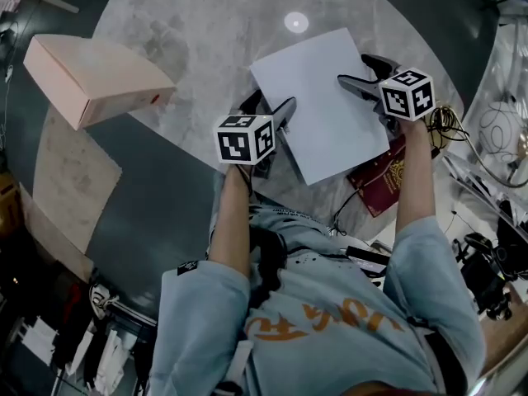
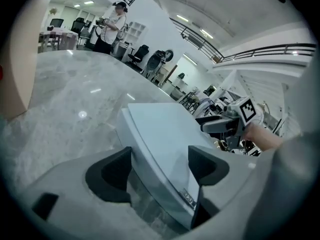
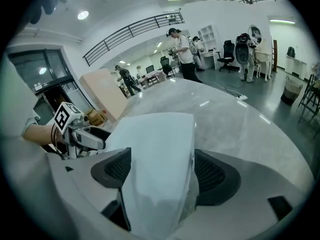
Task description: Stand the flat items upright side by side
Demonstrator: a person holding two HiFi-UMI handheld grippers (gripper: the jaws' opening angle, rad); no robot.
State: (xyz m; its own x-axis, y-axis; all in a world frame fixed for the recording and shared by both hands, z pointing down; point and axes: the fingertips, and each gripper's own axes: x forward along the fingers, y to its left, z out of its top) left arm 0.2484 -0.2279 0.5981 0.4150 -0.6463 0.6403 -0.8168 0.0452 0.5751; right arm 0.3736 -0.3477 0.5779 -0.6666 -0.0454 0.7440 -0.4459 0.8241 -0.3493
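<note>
Although most of the red booklet shows, its upper part is hidden under the white flat item, and its gold print is too small to read. This white flat item lies flat on the grey marble worktop; it is plain, thin and rectangular. The left gripper and right gripper stand at its opposite edges, each with its fingers released and wide apart, the item's edge between them, not squeezed
</note>
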